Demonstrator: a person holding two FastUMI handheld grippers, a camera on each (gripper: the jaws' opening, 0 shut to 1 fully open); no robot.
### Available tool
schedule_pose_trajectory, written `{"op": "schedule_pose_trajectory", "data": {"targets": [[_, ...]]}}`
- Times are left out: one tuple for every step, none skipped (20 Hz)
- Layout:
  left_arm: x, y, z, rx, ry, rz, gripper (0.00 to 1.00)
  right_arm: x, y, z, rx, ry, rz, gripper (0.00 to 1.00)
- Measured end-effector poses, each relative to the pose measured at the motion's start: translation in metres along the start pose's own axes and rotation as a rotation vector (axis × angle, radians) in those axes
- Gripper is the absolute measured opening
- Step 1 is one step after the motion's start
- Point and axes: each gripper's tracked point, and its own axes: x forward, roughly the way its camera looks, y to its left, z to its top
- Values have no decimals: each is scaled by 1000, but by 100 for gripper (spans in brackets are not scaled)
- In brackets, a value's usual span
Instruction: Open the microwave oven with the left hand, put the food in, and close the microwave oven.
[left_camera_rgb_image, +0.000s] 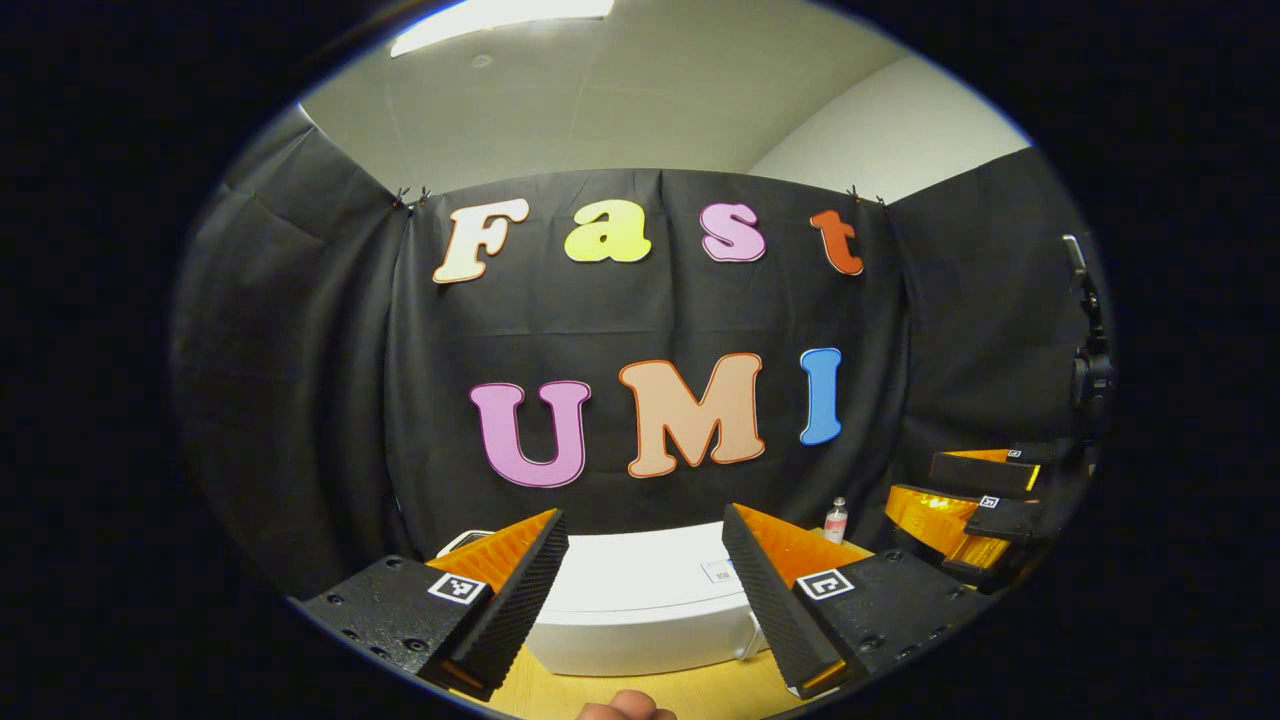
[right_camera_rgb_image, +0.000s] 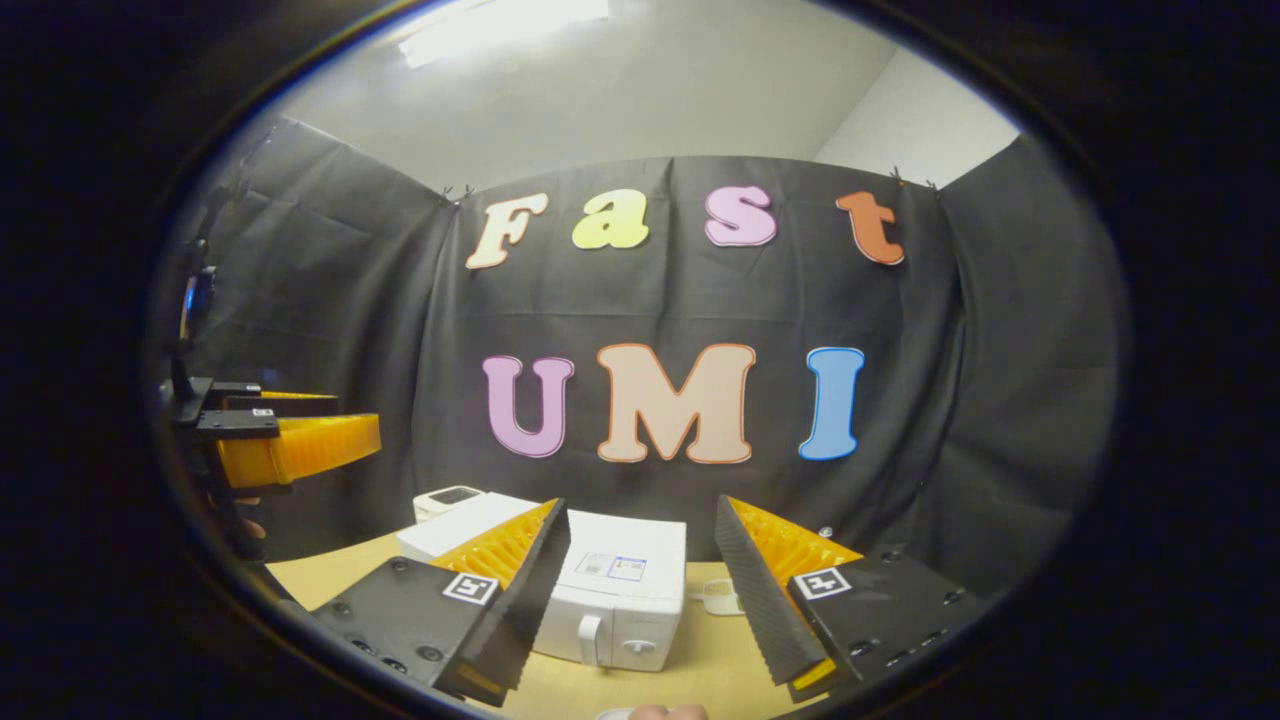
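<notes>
Nearest the lens, left gripper view: left gripper (left_camera_rgb_image: 645, 590), spread wide, holding nothing, held up over the front of the light wooden tabletop (left_camera_rgb_image: 640, 692). Bit of a fingertip (left_camera_rgb_image: 628, 706) at the bottom edge. Between the fingers, beyond them: white boxy microwave oven (left_camera_rgb_image: 640, 605), top face toward the camera, door face not visible here. Further right, small clear bottle with red label (left_camera_rgb_image: 836, 520) standing by the black cloth wall. Far right, right gripper (left_camera_rgb_image: 975, 500), seen side-on, well apart from the microwave.

Right gripper view, left to right: left gripper (right_camera_rgb_image: 285, 435) at the far left, side-on, raised above the table. Small white device with dark screen (right_camera_rgb_image: 448, 497) behind the microwave's left side. Microwave (right_camera_rgb_image: 600, 595) centre, door apparently closed, vertical white handle (right_camera_rgb_image: 592, 640) and round knob (right_camera_rgb_image: 640, 647) on the front. Right gripper (right_camera_rgb_image: 640, 595) likewise wide apart, empty. Small white dish-like item (right_camera_rgb_image: 722, 596) on the table just right of the microwave, possibly the food; too small to confirm.

Task judged at the start: door not opened, nothing picked up.

Risks: handle narrow and close beside the knob, so a sloppy left approach could catch the knob or slip off. Microwave looks light, could slide toward the table edge when the door is pulled. Door swing may hit the right gripper if parked close in front. Food location unsure, wrong item could get grabbed.
</notes>
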Motion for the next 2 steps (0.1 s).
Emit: {"op": "schedule_pose_trajectory", "data": {"targets": [[-1,1,1,-1,1,3,97,1,0,1,3,-3,1,87],[-1,2,0,0,3,9,97,1,-2,2,6,-5,0,87]]}}
